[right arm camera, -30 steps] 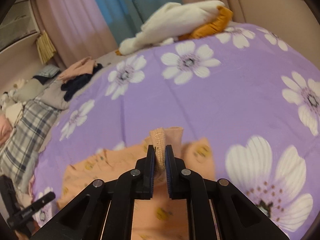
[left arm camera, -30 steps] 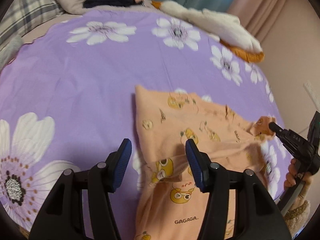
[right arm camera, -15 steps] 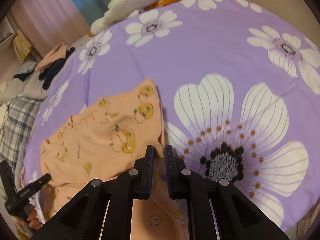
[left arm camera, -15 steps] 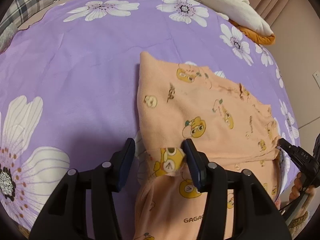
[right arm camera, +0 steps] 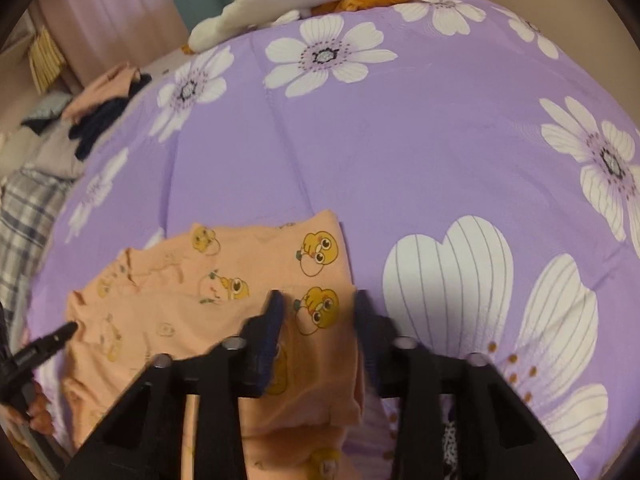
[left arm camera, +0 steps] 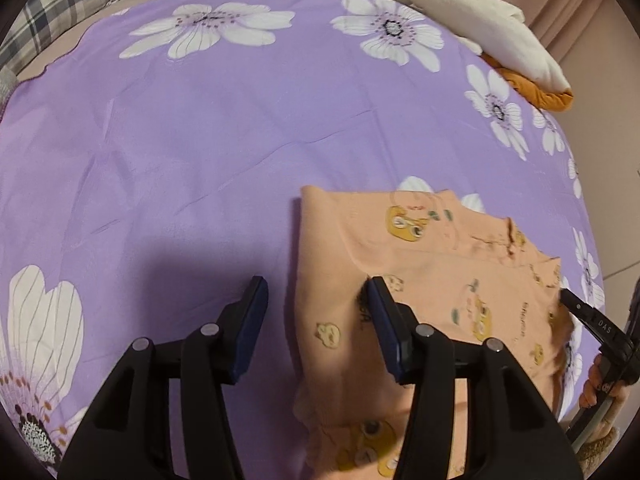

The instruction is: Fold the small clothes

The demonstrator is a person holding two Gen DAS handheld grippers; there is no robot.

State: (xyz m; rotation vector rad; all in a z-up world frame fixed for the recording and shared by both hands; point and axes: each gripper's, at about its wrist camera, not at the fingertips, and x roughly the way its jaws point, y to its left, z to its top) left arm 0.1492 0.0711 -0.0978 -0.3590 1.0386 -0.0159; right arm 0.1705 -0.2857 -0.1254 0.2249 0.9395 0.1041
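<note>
A fold is judged to be just laid down. The peach duck-print garment (left arm camera: pixel 440 264) is seen lying doubled over and flat on the purple flowered bedspread (left arm camera: pixel 200 140), near the bed's front edge. The left tool (left arm camera: pixel 315 284) is held about half open, its jaws straddling the garment's left edge with nothing clamped. The right tool (right arm camera: pixel 318 296) is shown with its jaws apart over the garment's right edge, and no cloth is pinched. For the next move, a fresh grip on two matching corners is probably needed, so that the garment can be folded over once more without the layers being dragged askew.
</note>
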